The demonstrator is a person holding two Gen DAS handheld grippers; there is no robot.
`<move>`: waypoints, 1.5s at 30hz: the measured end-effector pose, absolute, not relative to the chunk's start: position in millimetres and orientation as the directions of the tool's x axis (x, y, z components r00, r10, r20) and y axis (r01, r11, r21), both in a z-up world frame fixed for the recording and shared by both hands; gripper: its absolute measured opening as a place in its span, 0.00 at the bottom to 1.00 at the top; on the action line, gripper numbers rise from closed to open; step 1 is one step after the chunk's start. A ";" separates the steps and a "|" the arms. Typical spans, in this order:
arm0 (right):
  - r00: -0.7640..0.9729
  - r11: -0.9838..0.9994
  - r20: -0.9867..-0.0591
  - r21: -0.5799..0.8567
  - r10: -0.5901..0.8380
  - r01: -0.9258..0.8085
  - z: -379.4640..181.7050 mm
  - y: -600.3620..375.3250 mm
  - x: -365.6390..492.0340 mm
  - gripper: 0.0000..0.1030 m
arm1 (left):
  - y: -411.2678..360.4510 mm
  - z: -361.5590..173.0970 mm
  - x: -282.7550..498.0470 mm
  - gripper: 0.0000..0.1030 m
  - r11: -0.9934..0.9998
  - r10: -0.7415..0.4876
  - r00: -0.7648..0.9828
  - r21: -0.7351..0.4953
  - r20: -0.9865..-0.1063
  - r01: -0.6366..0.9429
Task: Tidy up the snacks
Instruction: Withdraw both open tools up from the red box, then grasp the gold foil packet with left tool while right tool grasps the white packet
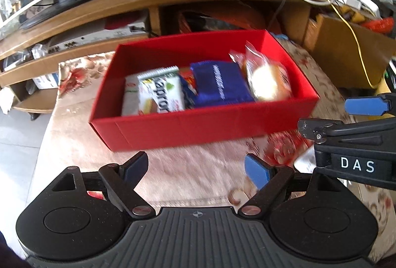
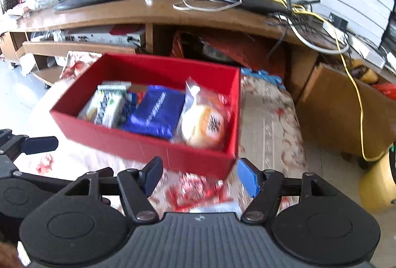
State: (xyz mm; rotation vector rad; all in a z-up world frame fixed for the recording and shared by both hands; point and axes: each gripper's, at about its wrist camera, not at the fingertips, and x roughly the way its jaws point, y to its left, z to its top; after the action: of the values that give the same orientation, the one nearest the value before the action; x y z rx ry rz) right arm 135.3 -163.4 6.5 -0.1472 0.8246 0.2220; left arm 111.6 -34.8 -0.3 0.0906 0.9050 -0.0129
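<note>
snacks packed side by side in the red box (image 1: 198, 129) so they fit; left gripper (image 1: 196, 169) and right gripper (image 2: 200, 176) both apart, holding nothing, hovering near its front wall

Each fisheye view looks forward and steeply down along its own gripper's fingers, from close above a floral-clothed table. The left wrist view faces the long side of the red box (image 1: 203, 129); the right wrist view sees it nearer its right corner. Both share the box and the wooden TV stand (image 2: 158, 13) behind.
</note>
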 end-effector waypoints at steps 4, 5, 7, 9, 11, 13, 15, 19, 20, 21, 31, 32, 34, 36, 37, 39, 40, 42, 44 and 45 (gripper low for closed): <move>0.640 0.970 -0.758 -0.041 0.125 -0.238 0.3 -174.4 123.1 0.60 | -43.2 -7.6 104.1 0.87 0.995 0.008 0.597 0.068 -0.802 0.078; 0.636 0.971 -0.762 -0.040 0.123 -0.236 -1.1 -176.6 120.5 0.60 | -45.4 -9.8 102.6 0.87 0.994 0.003 0.590 0.066 -0.807 0.085; 0.626 0.972 -0.771 -0.039 0.119 -0.233 -4.4 -181.0 116.2 0.60 | -49.6 -13.2 99.6 0.87 0.993 0.001 0.581 0.070 -0.814 0.097; 0.618 0.972 -0.778 -0.040 0.115 -0.231 -7.2 -183.8 112.2 0.60 | -54.5 -15.7 97.2 0.87 0.991 0.002 0.576 0.079 -0.817 0.110; 0.614 0.972 -0.782 -0.045 0.110 -0.231 -9.2 -186.2 108.8 0.60 | -58.7 -17.5 94.9 0.87 0.989 0.000 0.572 0.083 -0.821 0.120; 0.609 0.972 -0.786 -0.045 0.109 -0.232 -10.7 -189.2 106.6 0.60 | -62.1 -19.1 93.9 0.87 0.988 -0.003 0.566 0.086 -0.824 0.129; 0.604 0.972 -0.790 -0.044 0.107 -0.230 -11.9 -191.6 105.6 0.60 | -65.2 -19.8 93.8 0.87 0.987 -0.002 0.563 0.090 -0.827 0.135; 0.597 0.973 -0.795 -0.042 0.105 -0.226 -14.1 -197.1 104.0 0.60 | -71.5 -21.5 93.5 0.87 0.985 -0.005 0.554 0.091 -0.833 0.145; 0.595 0.974 -0.797 -0.040 0.104 -0.224 -14.7 -199.0 103.7 0.60 | -73.0 -22.3 93.6 0.87 0.986 -0.010 0.548 0.084 -0.836 0.147; 0.592 0.974 -0.799 -0.040 0.103 -0.222 -15.3 -201.0 103.6 0.60 | -74.3 -23.3 93.7 0.87 0.986 -0.020 0.541 0.072 -0.841 0.149; 0.583 0.985 -0.807 -0.009 0.095 -0.173 -17.7 -232.5 104.1 0.61 | -87.8 -34.8 92.8 0.87 0.990 -0.073 0.466 -0.007 -0.882 0.142; 0.585 0.986 -0.805 -0.001 0.099 -0.168 -16.5 -235.5 104.0 0.61 | -89.4 -36.7 93.6 0.87 0.991 -0.076 0.457 -0.015 -0.886 0.136; 0.591 0.986 -0.799 0.013 0.108 -0.164 -14.0 -239.6 103.2 0.61 | -93.2 -41.6 98.1 0.87 0.991 -0.098 0.429 -0.050 -0.898 0.121; 0.594 0.986 -0.796 0.021 0.116 -0.164 -12.6 -241.8 102.2 0.61 | -98.3 -47.5 100.8 0.87 0.991 -0.116 0.403 -0.081 -0.908 0.104; 0.595 0.986 -0.795 0.024 0.118 -0.164 -12.6 -242.5 102.5 0.61 | -101.7 -50.9 101.5 0.87 0.991 -0.118 0.393 -0.085 -0.912 0.100; 0.593 0.986 -0.796 0.030 0.124 -0.165 -13.1 -244.3 103.3 0.61 | -110.6 -54.1 100.1 0.88 0.993 -0.084 0.408 -0.042 -0.909 0.111; 0.591 0.986 -0.797 0.035 0.127 -0.165 -13.3 -245.2 103.5 0.61 | -113.2 -55.1 98.7 0.88 0.993 -0.070 0.416 -0.024 -0.907 0.115; 0.588 0.986 -0.798 0.041 0.131 -0.164 -14.2 -247.5 103.7 0.61 | -115.7 -56.1 94.1 0.84 0.991 -0.048 0.436 0.012 -0.899 0.134; 0.587 0.986 -0.799 0.047 0.135 -0.163 -14.3 -248.9 104.3 0.61 | -114.1 -54.7 90.1 0.75 0.986 -0.054 0.450 0.025 -0.891 0.167; 0.586 0.986 -0.799 0.049 0.136 -0.162 -14.3 -249.2 104.8 0.61 | -111.1 -53.2 89.7 0.72 0.984 -0.055 0.450 0.027 -0.891 0.174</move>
State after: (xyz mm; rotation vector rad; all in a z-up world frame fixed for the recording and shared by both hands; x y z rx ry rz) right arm 104.8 -249.2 -14.3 -0.0300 0.9283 0.1741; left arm 89.7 -111.1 -53.2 0.1197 1.0953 -0.1419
